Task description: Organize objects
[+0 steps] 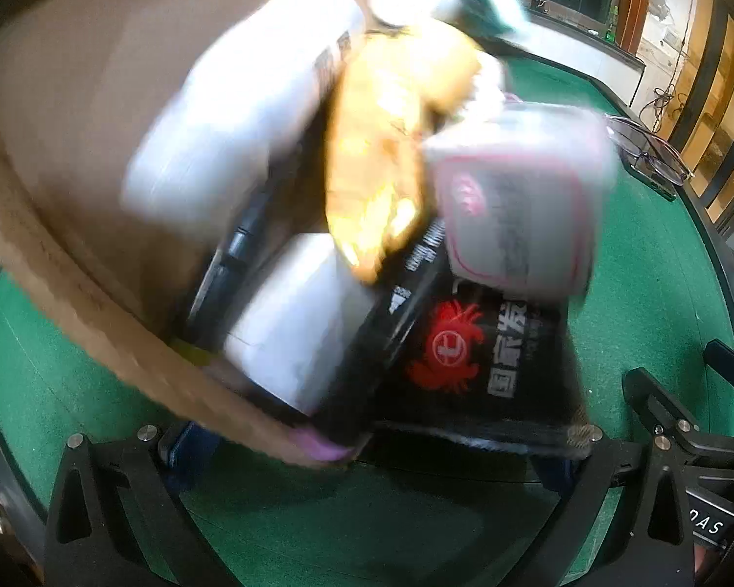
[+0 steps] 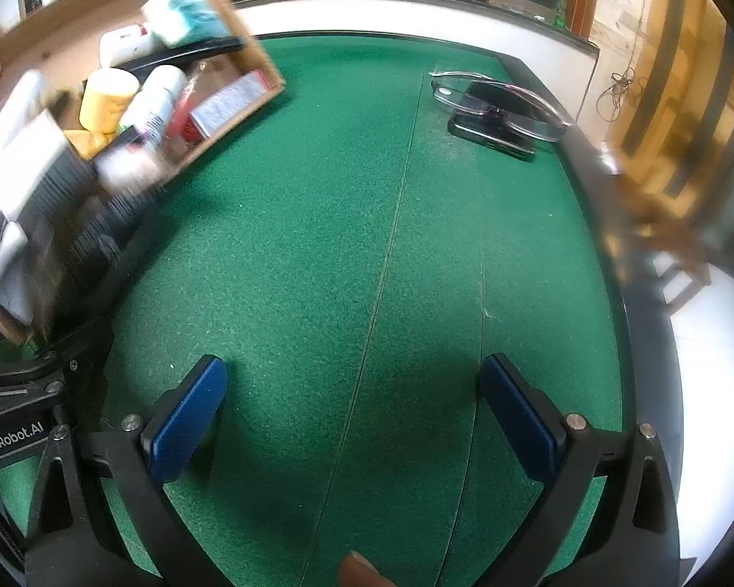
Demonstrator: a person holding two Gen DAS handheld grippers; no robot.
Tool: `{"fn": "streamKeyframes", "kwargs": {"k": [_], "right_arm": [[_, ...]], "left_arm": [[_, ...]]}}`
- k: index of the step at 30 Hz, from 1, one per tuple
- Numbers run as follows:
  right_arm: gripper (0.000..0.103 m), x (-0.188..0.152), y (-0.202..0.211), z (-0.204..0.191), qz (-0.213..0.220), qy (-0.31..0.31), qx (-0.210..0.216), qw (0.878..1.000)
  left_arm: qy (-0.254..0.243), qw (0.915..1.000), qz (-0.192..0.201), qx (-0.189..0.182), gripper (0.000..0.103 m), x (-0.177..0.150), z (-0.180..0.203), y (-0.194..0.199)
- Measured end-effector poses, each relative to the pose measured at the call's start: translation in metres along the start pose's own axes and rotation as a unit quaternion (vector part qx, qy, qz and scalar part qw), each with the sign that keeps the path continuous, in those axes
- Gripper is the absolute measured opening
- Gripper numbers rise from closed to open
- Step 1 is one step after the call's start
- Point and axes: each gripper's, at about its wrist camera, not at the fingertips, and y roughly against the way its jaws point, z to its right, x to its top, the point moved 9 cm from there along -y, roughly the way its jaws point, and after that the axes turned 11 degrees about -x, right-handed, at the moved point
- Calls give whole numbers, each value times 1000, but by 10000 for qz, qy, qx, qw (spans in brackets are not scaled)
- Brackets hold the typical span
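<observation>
A cardboard box (image 1: 73, 293) is tipped steeply and objects are spilling from it toward my left gripper (image 1: 367, 450): a white bottle (image 1: 230, 107), a yellow packet (image 1: 381, 156), a pink-edged white box (image 1: 518, 205), a black crab-printed pack (image 1: 470, 357) and a white roll (image 1: 298, 323). The left gripper's jaws stand wide apart beneath them, gripping nothing. In the right wrist view the same box (image 2: 249, 39) hangs tilted at the upper left, full of items, with motion blur. My right gripper (image 2: 357, 420) is open and empty above the green felt table (image 2: 367, 244).
Clear-framed glasses (image 2: 504, 102) lie on a dark phone (image 2: 494, 137) at the table's far right; they also show in the left wrist view (image 1: 651, 151). The table has a black raised rim (image 2: 607, 225). Windows and a white sill stand behind.
</observation>
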Motion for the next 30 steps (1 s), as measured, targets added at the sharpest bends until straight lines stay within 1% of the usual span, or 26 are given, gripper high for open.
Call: {"fn": "streamKeyframes", "kwargs": {"k": [4,6,9,10,12,16,24,25,30], "right_arm": [[103,0,0,1,-11,9,4,10000],[103,0,0,1,-13,15,6,10000],[103,0,0,1,-16,17,8,10000],[103,0,1,1,-16,16,7,10000],[103,0,0,2,-19,18,10,10000],[103,0,1,2,-21,23,14,10000],[103,0,1,2,-23,27,18,10000],[103,0,1,2,-24,25,16,10000],[103,0,1,2,-25,23,14,10000]], "left_arm": [[-20,10000,5,5,102,0,-1,1],[-85,9999,11,74,102,0,-1,3],[-63,10000,-5,28,102,0,-5,5],[-59,10000,-14,16,102,3,-11,3],[-93,9999,-1,39,102,0,-8,6],[-59,10000,-11,-52,102,1,-13,8],[-77,9999,-15,-64,102,3,-23,13],[-74,10000,-17,-50,102,3,-15,10],[-56,10000,-8,-37,102,-1,-14,14]]}}
